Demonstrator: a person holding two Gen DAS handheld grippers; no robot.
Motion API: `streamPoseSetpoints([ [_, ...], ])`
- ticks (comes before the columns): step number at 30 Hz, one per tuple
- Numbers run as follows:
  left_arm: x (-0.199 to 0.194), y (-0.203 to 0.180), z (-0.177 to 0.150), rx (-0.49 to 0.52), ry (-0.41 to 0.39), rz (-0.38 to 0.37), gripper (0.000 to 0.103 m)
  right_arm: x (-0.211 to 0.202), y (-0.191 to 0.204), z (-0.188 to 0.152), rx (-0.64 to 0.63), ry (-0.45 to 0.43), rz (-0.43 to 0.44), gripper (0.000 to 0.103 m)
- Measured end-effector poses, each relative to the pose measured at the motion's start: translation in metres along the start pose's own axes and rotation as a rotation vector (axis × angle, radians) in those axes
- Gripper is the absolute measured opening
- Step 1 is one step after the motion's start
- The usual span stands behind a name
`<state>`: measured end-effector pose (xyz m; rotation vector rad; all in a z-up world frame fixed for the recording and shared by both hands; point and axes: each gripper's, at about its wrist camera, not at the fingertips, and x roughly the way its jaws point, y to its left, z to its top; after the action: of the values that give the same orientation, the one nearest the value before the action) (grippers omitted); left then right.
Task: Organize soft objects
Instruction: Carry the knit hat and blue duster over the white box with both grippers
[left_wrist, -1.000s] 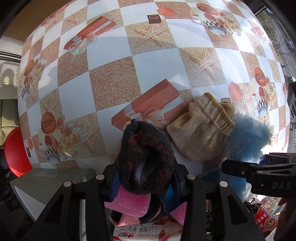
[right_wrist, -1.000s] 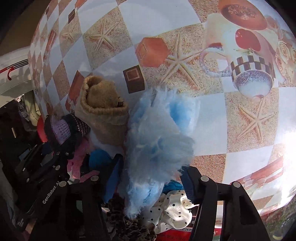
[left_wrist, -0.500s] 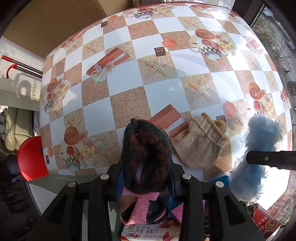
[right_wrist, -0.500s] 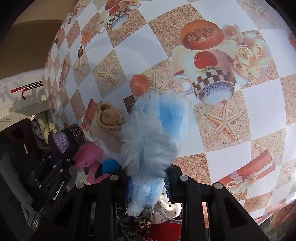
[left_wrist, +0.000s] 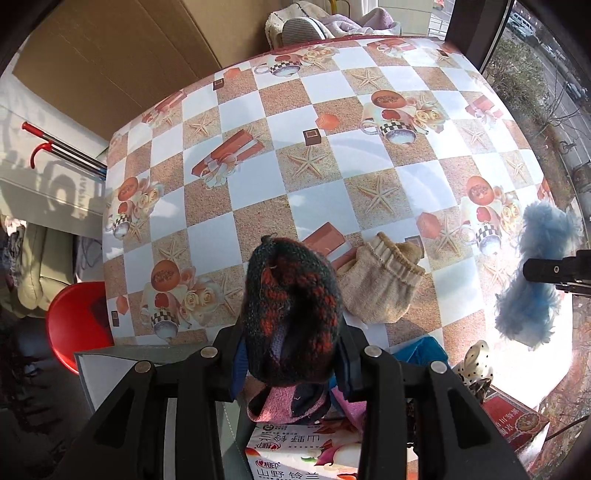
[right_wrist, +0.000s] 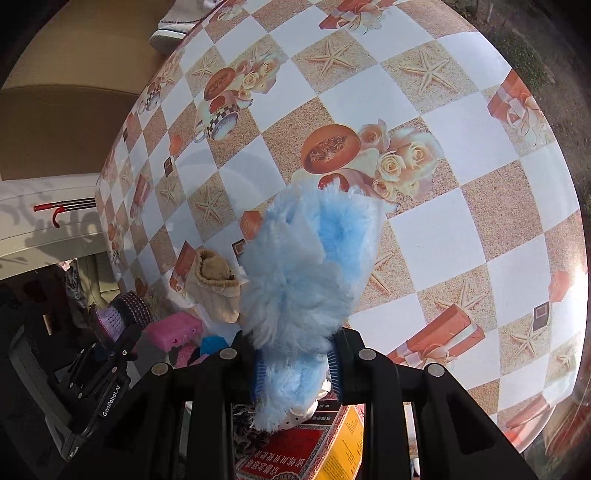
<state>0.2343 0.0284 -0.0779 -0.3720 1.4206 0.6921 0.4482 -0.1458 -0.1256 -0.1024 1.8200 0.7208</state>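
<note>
My left gripper (left_wrist: 290, 363) is shut on a dark knitted hat with red flecks (left_wrist: 291, 306) and holds it above the table's near edge. My right gripper (right_wrist: 295, 369) is shut on a fluffy light-blue item (right_wrist: 306, 266), lifted above the table; it also shows in the left wrist view (left_wrist: 532, 291). A beige knitted sock (left_wrist: 380, 284) lies on the patterned tablecloth (left_wrist: 258, 192) between the two grippers; it also shows in the right wrist view (right_wrist: 216, 291). The left gripper with the dark hat shows in the right wrist view (right_wrist: 118, 317).
Below the grippers lies a pile: pink knit (left_wrist: 284, 402), a blue item (left_wrist: 421, 350), a polka-dot cloth (left_wrist: 476, 363), a printed carton (left_wrist: 295, 454), a red box (right_wrist: 306, 450) and a pink item (right_wrist: 173, 330). A red stool (left_wrist: 77, 325) stands at left.
Both grippers have risen and pulled back from the table with their items; the blue fluffy item has come off the table and away from the beige sock, which stays put.
</note>
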Motion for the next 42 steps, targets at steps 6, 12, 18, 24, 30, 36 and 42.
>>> streamPoseSetpoints([
  [6, -0.026, -0.007, -0.025, 0.028, -0.024, -0.005, 0.041, -0.023, -0.013, -0.016, -0.013, -0.050, -0.015, 0.029],
  [12, -0.044, -0.022, -0.058, 0.077, -0.024, -0.011, 0.041, -0.039, -0.026, -0.037, -0.029, -0.089, -0.034, 0.029],
  [18, -0.056, -0.035, -0.088, 0.123, -0.030, -0.044, 0.041, -0.048, -0.037, -0.073, -0.061, -0.109, -0.074, 0.029],
  [24, -0.060, -0.045, -0.113, 0.211, -0.042, -0.097, 0.041, -0.053, -0.046, -0.115, -0.017, -0.134, -0.095, 0.029],
  [30, -0.067, -0.035, -0.136, 0.277, -0.089, -0.144, 0.041, -0.047, -0.055, -0.165, 0.086, -0.152, -0.108, 0.029],
  [36, -0.074, -0.009, -0.157, 0.288, -0.121, -0.174, 0.041, -0.039, -0.048, -0.218, 0.148, -0.165, -0.113, 0.029],
  [42, -0.082, 0.013, -0.176, 0.300, -0.148, -0.189, 0.041, -0.026, -0.024, -0.261, 0.145, -0.160, -0.078, 0.029],
])
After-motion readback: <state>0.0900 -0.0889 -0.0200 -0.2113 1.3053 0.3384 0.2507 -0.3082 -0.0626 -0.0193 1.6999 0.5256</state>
